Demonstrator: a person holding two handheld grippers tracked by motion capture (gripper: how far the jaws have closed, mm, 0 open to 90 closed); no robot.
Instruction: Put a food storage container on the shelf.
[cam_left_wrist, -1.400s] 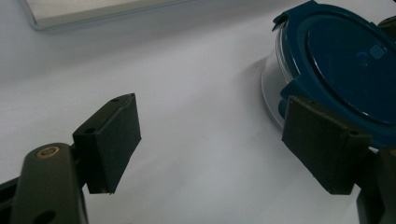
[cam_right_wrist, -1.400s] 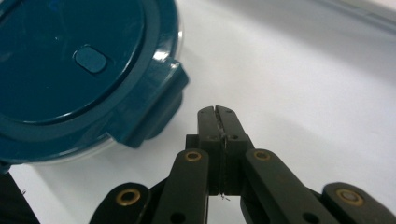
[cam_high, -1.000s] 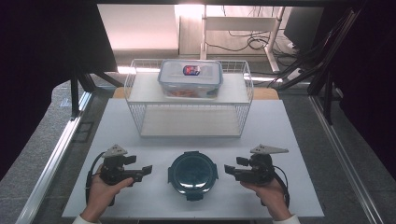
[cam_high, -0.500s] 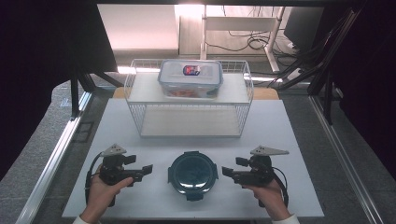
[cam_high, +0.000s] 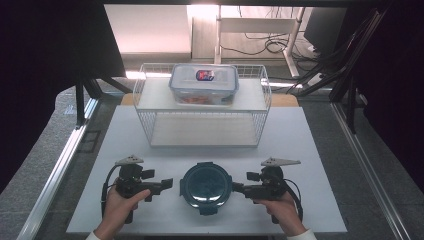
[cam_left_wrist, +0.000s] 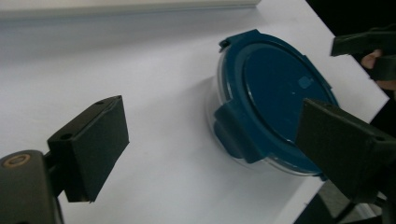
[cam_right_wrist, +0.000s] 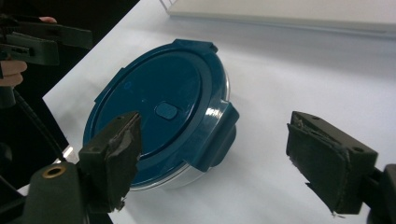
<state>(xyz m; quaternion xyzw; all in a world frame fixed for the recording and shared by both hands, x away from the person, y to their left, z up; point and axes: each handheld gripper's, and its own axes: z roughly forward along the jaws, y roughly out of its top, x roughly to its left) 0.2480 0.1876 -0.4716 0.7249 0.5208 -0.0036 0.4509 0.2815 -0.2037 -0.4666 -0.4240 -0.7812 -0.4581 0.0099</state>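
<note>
Left gripper (cam_high: 167, 183): fingers (cam_left_wrist: 88, 144) wide apart, just been opening, holding nothing. Right gripper (cam_high: 237, 187): fingers (cam_right_wrist: 114, 156) likewise spread, just been opening, empty. Between them, apart from both: round clear container with dark blue clip-on lid (cam_high: 205, 186), flat on the white bench (cam_high: 310, 150), near edge. Beyond, at the far side: white wire basket (cam_high: 260, 112) carrying a rectangular clear lidded box (cam_high: 203, 82).

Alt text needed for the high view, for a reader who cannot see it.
A round blue-lidded container sits on a white table between two hand-held grippers, left gripper and right gripper, both open and pointing at it. Behind stands a wire basket bearing a clear rectangular food box.
</note>
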